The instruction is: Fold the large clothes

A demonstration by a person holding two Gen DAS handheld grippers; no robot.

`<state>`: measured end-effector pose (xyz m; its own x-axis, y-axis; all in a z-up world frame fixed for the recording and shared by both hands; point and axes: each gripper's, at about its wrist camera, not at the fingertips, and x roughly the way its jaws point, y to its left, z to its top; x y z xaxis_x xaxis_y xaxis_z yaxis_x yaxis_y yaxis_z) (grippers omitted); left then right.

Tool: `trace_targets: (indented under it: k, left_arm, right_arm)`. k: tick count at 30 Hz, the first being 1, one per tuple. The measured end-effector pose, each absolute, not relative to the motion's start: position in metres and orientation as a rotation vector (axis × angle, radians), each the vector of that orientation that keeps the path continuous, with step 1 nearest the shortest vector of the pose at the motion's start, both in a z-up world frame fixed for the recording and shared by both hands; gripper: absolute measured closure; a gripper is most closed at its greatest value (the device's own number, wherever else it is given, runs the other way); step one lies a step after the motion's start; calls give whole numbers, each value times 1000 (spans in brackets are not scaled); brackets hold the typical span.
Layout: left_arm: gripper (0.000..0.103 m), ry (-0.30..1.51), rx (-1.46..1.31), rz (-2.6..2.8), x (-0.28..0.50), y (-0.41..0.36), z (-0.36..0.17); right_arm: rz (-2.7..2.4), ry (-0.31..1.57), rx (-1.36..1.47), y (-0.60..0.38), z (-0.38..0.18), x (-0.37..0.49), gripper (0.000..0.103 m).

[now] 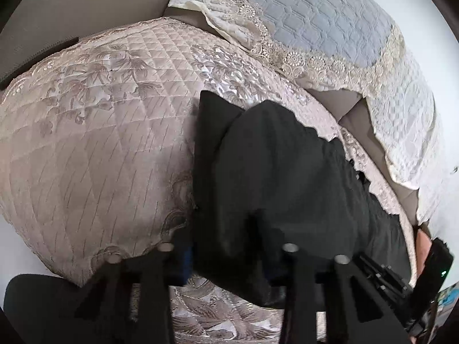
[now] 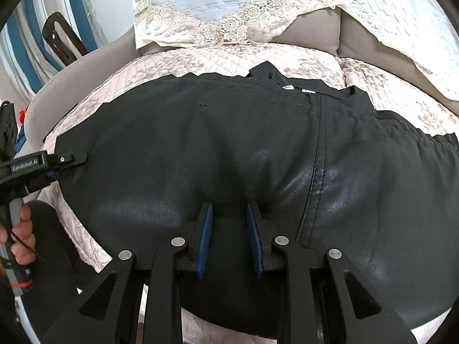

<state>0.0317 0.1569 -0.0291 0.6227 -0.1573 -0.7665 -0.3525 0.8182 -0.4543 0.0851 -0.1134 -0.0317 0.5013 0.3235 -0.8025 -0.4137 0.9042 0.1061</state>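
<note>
The black leather-look garment lies spread across the pale pink quilted satin seat cover of the sofa, glossy side up, its gathered waistband and small white labels at the far edge ahead of the right gripper. That right gripper hovers low over the near middle of the garment, blue-padded fingers parted with a clear gap between them — released, nothing between the pads, the leather bulging up just ahead of the tips. A stitched seam runs away from the tool just off its right finger.

Over to the left gripper — from its own camera the fingers are buried in black cloth, a thick fold of the garment draped right over them, so only the arm pivots show. From the right wrist view the same tool sits at the garment's far left edge, its black tip closed on the hem, clenched on that corner, and the person's hand is wrapped round the grey handle.

Beyond both tools, a blue-and-cream quilted throw with a lace border hangs down the grey sofa back, well apart from the garment
</note>
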Motion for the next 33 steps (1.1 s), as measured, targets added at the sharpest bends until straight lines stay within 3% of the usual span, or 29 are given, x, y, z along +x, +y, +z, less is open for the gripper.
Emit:
trace_targets:
  k: [5,20,25,33]
  left_arm:
    - [85,864,-578,84,30,151,-2]
    - [89,748,-390,-251,57,53,93]
    - [89,795,-337,-387,78,-1,77]
    - [88,1006,-277,-519,98,-71,-3]
  right_arm:
    - [443,943,-111,-113,-32,84,77]
    - [381,900,-63,-159,-8,70,77]
    - [308,895,-14,-198,-2,63,77]
    - [218,939,82,-248,-13,57,77]
